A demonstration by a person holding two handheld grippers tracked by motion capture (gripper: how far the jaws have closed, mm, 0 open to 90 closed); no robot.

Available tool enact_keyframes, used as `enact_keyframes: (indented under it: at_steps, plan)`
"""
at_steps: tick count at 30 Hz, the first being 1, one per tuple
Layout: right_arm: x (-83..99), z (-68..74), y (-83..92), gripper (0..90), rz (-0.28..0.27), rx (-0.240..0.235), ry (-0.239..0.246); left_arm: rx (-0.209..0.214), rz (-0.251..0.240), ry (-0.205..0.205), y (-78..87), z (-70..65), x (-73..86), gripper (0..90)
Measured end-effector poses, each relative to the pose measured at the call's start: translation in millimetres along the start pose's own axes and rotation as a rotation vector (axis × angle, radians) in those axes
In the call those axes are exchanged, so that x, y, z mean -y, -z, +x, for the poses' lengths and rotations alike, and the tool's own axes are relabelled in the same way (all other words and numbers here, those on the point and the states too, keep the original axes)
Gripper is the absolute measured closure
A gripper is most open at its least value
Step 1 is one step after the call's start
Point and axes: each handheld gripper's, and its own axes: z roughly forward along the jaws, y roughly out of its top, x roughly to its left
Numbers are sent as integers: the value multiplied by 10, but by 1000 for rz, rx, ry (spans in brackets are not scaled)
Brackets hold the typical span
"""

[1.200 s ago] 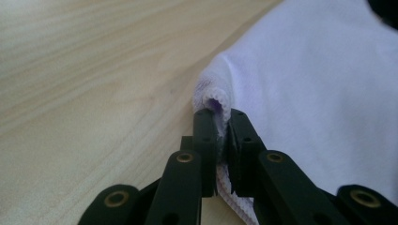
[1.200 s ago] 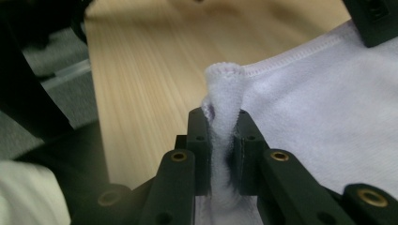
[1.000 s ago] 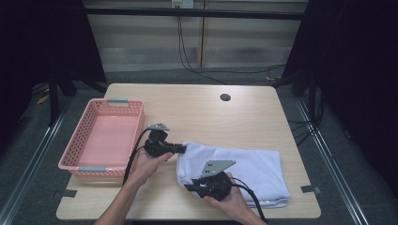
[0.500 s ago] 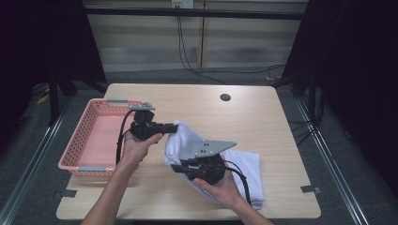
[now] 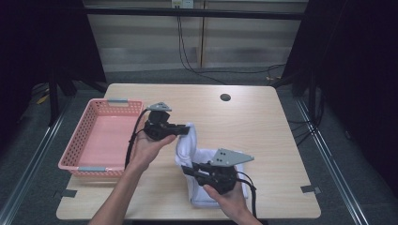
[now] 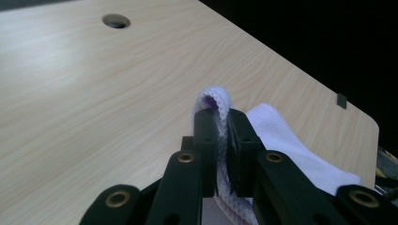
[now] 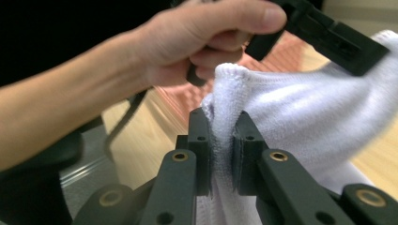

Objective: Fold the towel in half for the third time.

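A white towel (image 5: 199, 161) hangs bunched between both grippers above the wooden table (image 5: 263, 126), its lower part still resting on the tabletop. My left gripper (image 5: 184, 130) is shut on the towel's upper corner; in the left gripper view a fold of the towel (image 6: 217, 98) is pinched between the jaws. My right gripper (image 5: 187, 169) is shut on the towel's near edge; in the right gripper view the towel (image 7: 300, 112) bulges up between the jaws, with the other hand (image 7: 197, 42) behind it.
A pink plastic basket (image 5: 75, 157) stands at the table's left side. A round cable hole (image 5: 225, 97) lies near the far edge. Black tape marks (image 5: 310, 189) sit by the front right corner. Dark floor surrounds the table.
Both grippers have risen with the towel. The towel, flat on the table a second ago, is now lifted and gathered leftward, hanging between them.
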Motion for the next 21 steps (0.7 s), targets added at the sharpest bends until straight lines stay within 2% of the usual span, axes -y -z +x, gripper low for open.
enact_keyframes:
  at_steps: [2,5,6,8,10,12,14,15,17,19,21]
  plan:
    - [104,-39,105,810,3,38,-5,-13,27,-24,-148,-63,-8,836]
    - [248,-133,276,806,-1,93,-38,-29,46,-49,-401,-155,-7,834]
    - [296,-170,335,805,3,110,-46,-12,60,-37,-511,-178,-9,834]
    - [404,-255,464,802,13,135,-75,4,71,-46,-675,-228,-18,832]
    - [490,-312,567,797,21,148,-103,18,82,-43,-821,-277,-29,830]
    - [563,-345,641,792,30,169,-108,28,103,-48,-933,-328,-37,828]
    - [621,-361,699,782,35,164,-130,24,106,-51,-1030,-390,-27,826]
    - [653,-367,733,781,39,172,-151,34,109,-38,-1086,-411,-13,826]
    - [725,-387,798,770,61,171,-173,34,130,-53,-1206,-460,25,821]
    - [786,-397,847,768,89,186,-171,57,115,-41,-1293,-482,37,820]
    - [841,-406,903,741,122,198,-176,78,116,-53,-1365,-516,33,797]
